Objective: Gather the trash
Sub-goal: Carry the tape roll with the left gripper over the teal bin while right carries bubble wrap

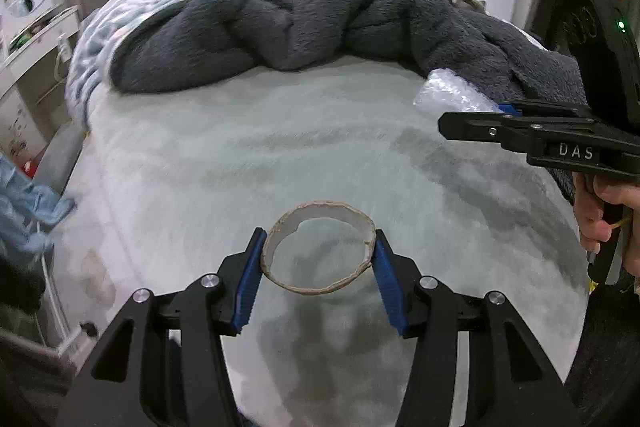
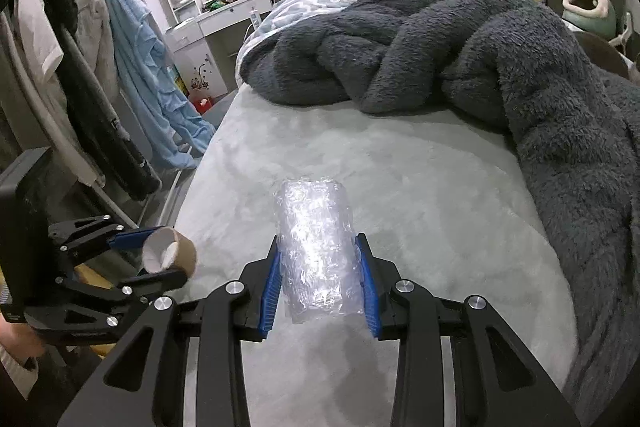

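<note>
My left gripper (image 1: pixel 319 259) is shut on a cardboard tape core (image 1: pixel 320 249), a brown ring with a white inside, held above the pale grey bed sheet (image 1: pixel 280 147). The same ring (image 2: pixel 170 251) shows in the right wrist view at lower left, pinched between the left gripper's blue pads. My right gripper (image 2: pixel 319 281) is shut on a crumpled roll of clear bubble wrap (image 2: pixel 314 251), lifted over the sheet (image 2: pixel 440 187). In the left wrist view the right gripper (image 1: pixel 472 119) enters from the right, with the bubble wrap (image 1: pixel 448 91) sticking out past it and a hand (image 1: pixel 604 211) on its handle.
A dark grey fluffy blanket (image 2: pixel 500 67) is bunched across the far half of the bed and down its right side. Clothes and a blue towel (image 2: pixel 152 79) hang on a rack left of the bed. A white dresser (image 2: pixel 216 27) stands beyond it.
</note>
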Motion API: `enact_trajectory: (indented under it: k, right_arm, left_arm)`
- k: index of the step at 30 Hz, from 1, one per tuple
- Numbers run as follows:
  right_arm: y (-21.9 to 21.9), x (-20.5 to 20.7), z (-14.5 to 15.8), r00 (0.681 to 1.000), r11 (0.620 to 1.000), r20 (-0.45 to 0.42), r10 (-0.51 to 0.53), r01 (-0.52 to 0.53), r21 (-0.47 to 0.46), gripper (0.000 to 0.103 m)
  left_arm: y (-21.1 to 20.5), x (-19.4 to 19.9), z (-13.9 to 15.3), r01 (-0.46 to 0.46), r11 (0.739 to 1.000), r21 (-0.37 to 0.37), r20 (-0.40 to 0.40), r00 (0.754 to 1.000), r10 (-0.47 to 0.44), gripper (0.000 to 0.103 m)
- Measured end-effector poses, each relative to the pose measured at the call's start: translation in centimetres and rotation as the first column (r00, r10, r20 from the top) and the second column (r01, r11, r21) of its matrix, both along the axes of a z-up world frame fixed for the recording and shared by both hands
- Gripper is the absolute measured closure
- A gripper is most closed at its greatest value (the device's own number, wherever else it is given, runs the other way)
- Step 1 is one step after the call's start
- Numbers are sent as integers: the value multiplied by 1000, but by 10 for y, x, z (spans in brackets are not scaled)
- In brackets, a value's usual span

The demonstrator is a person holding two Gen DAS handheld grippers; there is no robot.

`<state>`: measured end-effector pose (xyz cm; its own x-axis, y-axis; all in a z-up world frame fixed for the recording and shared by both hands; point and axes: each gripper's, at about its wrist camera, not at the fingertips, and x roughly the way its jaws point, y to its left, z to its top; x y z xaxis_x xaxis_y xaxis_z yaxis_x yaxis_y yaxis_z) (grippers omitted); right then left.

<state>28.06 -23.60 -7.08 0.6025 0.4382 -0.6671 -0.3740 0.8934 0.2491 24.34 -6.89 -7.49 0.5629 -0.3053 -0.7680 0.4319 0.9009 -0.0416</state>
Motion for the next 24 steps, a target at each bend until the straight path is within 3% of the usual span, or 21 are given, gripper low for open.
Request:
enact_trajectory:
  k: [6, 13, 24]
  right_arm:
    - [20, -23, 9, 1000, 999, 12, 23, -23, -26, 68]
    - [47, -57, 19, 998, 998, 22, 58, -58, -22, 68]
    - [103, -92, 10, 989, 985, 8, 146, -144, -98, 68]
  left_arm:
    - [30, -25, 10, -130, 991, -34, 6, 992, 130, 48]
    - [67, -44, 17, -291, 955, -51, -11, 957, 291, 48]
    - [113, -61, -8, -394, 917, -67, -86, 918, 388, 48]
